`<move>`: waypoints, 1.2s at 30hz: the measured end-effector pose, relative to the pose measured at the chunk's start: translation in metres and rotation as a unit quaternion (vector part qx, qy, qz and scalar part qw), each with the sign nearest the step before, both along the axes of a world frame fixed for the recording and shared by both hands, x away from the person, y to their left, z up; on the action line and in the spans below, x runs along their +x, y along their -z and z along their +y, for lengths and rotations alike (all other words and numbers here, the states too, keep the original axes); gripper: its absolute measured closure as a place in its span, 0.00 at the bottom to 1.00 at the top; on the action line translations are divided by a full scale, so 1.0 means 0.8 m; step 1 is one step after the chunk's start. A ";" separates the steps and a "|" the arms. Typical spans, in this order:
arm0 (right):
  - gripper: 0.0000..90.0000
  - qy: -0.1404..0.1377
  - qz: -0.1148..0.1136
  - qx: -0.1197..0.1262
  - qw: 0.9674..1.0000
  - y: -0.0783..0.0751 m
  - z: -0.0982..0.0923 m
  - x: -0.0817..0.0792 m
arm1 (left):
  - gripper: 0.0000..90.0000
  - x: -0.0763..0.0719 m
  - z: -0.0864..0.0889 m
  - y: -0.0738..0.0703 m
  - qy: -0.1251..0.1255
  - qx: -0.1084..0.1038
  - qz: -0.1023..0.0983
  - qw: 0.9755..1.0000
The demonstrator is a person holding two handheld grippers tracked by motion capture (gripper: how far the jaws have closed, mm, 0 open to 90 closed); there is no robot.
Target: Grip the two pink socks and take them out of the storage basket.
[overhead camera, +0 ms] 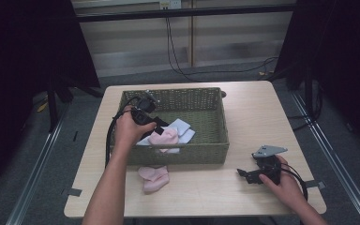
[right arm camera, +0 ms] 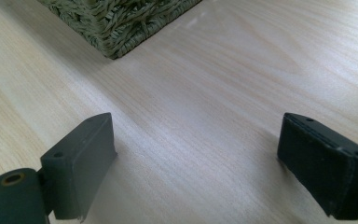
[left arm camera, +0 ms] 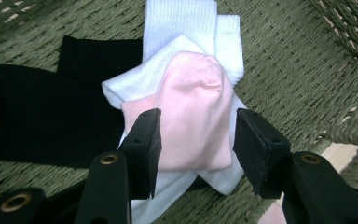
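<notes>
A pink sock (overhead camera: 164, 137) (left arm camera: 193, 116) lies on top of white socks (overhead camera: 180, 126) (left arm camera: 182, 23) inside the green woven basket (overhead camera: 178, 152) (left arm camera: 298, 70). My left gripper (overhead camera: 159, 129) (left arm camera: 198, 114) reaches down into the basket, its jaws open on either side of the pink sock, close to it but not squeezing it. A black sock (left arm camera: 42, 112) lies flat on the basket floor beside them. A second pink sock (overhead camera: 153, 177) rests on the table in front of the basket. My right gripper (overhead camera: 241, 173) (right arm camera: 196, 126) rests low on the table at the front right, wide open and holding nothing.
The basket stands mid-table on the pale wooden table (overhead camera: 253, 117), and one of its corners (right arm camera: 116, 23) is in the right gripper view. Bare tabletop runs along the basket's right side and front. Dark curtains and cables lie beyond the far edge.
</notes>
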State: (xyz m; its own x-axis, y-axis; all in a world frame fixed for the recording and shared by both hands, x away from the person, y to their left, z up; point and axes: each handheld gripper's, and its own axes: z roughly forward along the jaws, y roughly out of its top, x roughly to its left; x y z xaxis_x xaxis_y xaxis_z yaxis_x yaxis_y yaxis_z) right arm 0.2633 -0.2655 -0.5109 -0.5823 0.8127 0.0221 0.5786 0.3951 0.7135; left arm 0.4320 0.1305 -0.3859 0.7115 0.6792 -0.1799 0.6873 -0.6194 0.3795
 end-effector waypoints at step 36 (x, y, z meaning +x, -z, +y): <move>0.12 0.000 0.000 0.000 1.000 0.000 0.000 0.000 | 0.47 0.028 -0.027 0.049 0.004 0.025 0.028 0.999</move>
State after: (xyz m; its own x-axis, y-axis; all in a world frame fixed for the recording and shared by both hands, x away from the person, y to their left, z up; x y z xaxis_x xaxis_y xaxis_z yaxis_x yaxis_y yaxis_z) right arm 0.2633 -0.2655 -0.5109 -0.5828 0.8123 0.0219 0.5782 0.3957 0.7135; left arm 0.4543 0.1090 -0.4250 0.7064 0.6831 -0.1851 0.7017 -0.6417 0.3097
